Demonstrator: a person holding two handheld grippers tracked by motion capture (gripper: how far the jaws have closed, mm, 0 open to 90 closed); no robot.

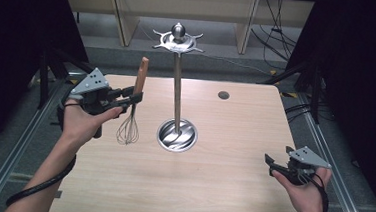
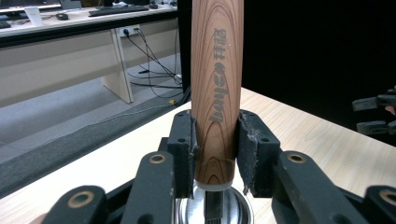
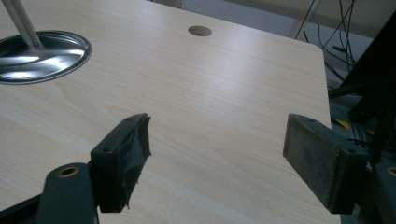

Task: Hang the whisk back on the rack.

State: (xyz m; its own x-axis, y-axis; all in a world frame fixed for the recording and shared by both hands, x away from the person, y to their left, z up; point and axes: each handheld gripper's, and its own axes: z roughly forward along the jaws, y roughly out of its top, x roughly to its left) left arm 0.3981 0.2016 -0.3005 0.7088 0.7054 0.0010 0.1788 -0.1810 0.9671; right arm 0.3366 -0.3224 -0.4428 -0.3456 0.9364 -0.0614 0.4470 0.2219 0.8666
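A whisk with a wooden handle (image 1: pixel 140 75) and wire loops (image 1: pixel 128 130) hangs upright above the table's left half. My left gripper (image 1: pixel 135 96) is shut on the handle; in the left gripper view both pads press the wood (image 2: pixel 216 112) near its lower end. A tall steel utensil stand (image 1: pixel 177 95) with a round base (image 1: pixel 176 135) and a hooked crown (image 1: pixel 178 40) stands mid-table, just right of the whisk. My right gripper (image 1: pixel 270 164) hovers open near the table's right front, nothing between its jaws (image 3: pixel 217 154).
A small round hole (image 1: pixel 223 95) marks the wooden tabletop (image 1: pixel 220 183) at the back right. Metal rails run along both table sides. Desks and cables lie on the floor beyond the far edge.
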